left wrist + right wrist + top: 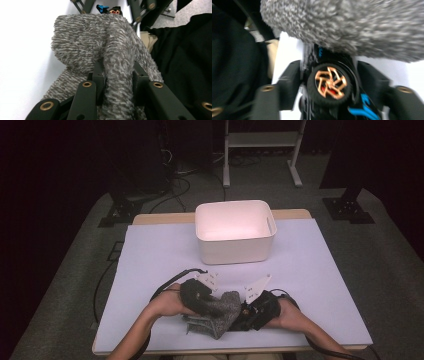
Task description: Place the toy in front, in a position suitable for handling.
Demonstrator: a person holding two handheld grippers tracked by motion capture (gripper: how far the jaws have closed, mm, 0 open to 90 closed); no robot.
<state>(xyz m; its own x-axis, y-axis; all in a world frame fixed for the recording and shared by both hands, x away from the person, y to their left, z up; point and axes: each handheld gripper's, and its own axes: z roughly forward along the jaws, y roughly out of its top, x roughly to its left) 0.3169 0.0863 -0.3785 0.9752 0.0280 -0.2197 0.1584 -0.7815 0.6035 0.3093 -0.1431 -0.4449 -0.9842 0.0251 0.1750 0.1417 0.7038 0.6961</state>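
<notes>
A grey knitted sock (pixel 220 312) lies bunched between both hands at the table's near edge. My left gripper (pixel 117 72) is shut on a fold of the sock (pixel 100 42), which rises between its black jaws. My right gripper (pixel 329 75) has its jaws against both sides of a black toy car (pixel 329 85) with blue marks and a copper wheel. The sock (pixel 349 27) hangs just above the car. In the high view the left gripper (pixel 200 300) and the right gripper (pixel 245 312) face each other across the sock. The car's tip (pixel 110 10) peeks out beyond the sock.
A white plastic bin (pixel 235 247) stands at the middle of the table's far side, on the pale lilac cover (pixel 310 270). Cables (pixel 165 285) trail from the grippers. The person's dark clothing (pixel 185 62) is close behind the near edge.
</notes>
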